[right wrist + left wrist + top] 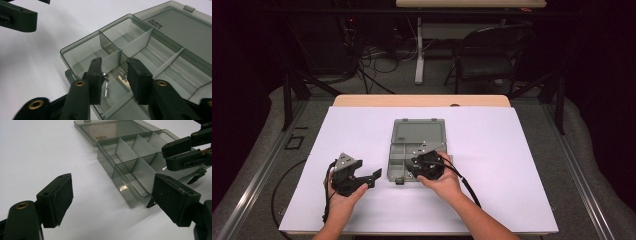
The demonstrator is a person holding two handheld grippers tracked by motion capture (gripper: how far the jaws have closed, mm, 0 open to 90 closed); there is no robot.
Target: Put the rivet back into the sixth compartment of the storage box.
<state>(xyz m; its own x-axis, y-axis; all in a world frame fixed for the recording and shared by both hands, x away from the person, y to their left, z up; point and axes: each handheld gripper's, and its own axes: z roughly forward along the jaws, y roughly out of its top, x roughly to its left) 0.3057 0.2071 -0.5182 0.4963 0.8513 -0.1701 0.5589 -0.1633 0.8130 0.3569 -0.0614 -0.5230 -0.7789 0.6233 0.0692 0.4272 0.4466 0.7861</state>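
Observation:
A smoky transparent organiser box point(394, 159) lies mid-table with its lid point(419, 131) folded flat behind it and dividers splitting it into several compartments. My right gripper point(114, 60) hovers over a near compartment, jaws apart. A small metal rivet point(106, 86) shows in the gap close to the left jaw; the pads do not press on it. The same gripper point(417, 165) sits over the box's front right in the high view. My left gripper point(112, 192) is open with nothing between its pads, resting on the white surface just left of the box point(125, 192).
A white sheet point(352, 135) covers the table, with bare room on both sides of the box. Another small metal part point(110, 50) lies in the far compartment. A folding chair point(487, 55) and cables stand on the floor beyond the table.

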